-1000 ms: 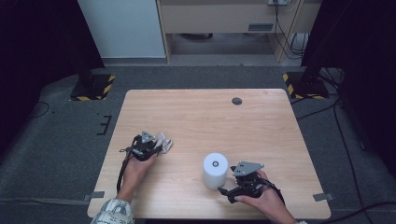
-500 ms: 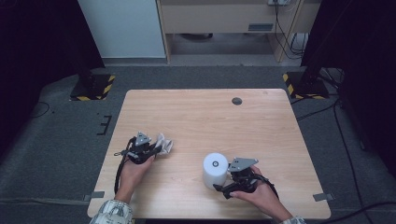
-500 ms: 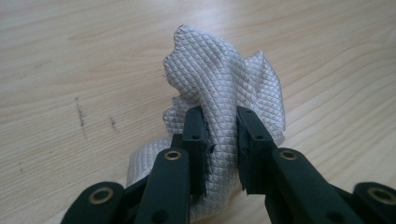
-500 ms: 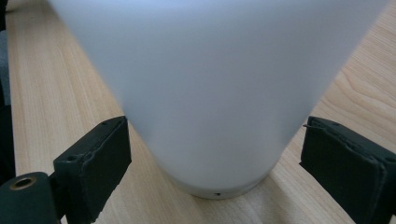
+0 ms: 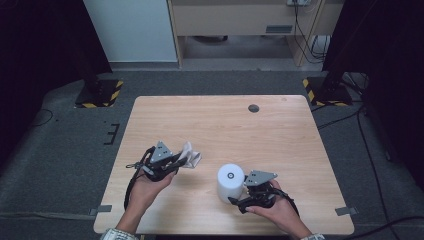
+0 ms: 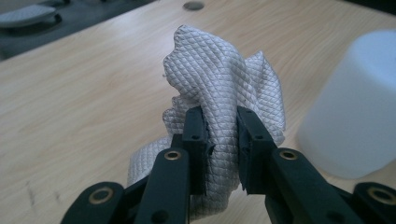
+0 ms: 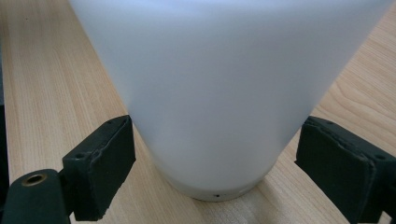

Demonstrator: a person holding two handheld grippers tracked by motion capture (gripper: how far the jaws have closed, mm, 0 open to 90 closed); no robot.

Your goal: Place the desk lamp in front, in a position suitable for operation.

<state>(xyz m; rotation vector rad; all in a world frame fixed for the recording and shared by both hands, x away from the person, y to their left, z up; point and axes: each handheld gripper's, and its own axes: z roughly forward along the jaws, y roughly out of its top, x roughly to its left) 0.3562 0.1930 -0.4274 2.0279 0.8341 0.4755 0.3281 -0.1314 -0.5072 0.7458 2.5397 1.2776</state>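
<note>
High view: a crumpled cloth (image 5: 190, 157) is held off the table (image 5: 220, 120) by the left gripper (image 5: 176, 161), while the right gripper (image 5: 239, 196) is set at the base of a white lamp (image 5: 230, 182) near the front edge.

Left gripper view: the jaws are clenched on the cloth (image 6: 219, 93); that pinch should be kept firm for wiping.

Right gripper view: the jaws have just been closing, with the lamp (image 7: 224, 84) between them but not yet touched. An even squeeze low on the body is advised.
</note>
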